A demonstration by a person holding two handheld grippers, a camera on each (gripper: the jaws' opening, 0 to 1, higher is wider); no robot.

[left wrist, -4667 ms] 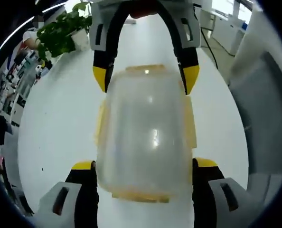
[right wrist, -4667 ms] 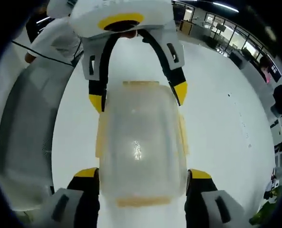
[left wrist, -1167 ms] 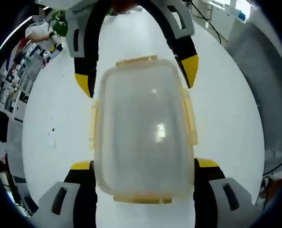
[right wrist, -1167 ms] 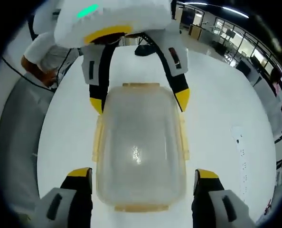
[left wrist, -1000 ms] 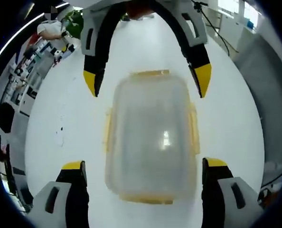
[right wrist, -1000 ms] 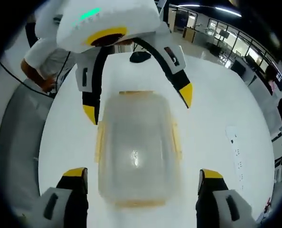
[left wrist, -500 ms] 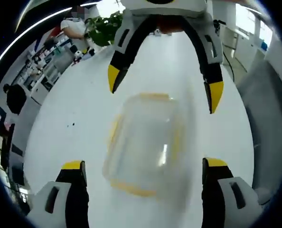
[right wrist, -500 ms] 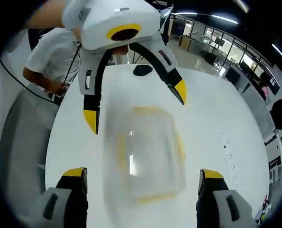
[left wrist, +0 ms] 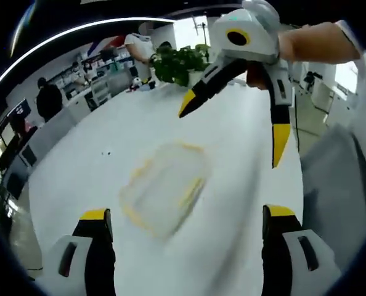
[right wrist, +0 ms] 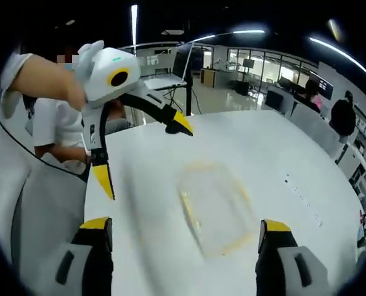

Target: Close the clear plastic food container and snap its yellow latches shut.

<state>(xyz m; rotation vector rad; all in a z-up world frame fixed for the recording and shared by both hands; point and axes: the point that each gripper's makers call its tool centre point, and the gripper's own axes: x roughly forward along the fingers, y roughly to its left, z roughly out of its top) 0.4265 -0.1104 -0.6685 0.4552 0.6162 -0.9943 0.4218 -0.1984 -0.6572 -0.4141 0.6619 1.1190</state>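
Both tongs, left (left wrist: 183, 213) and right (right wrist: 186, 225), gaped wide, gripping nothing; container (left wrist: 163, 188) sat on table (left wrist: 78, 166) ahead between them, lid on. Looked light, stiff, slippery; best pressed at yellow latches (right wrist: 189, 213)

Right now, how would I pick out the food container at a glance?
Start from the big white table. Near its middle lies the food container, flat, between the two open claws and touched by neither. It is a clear rounded-rectangle box edged with yellow latches, blurred in both views.
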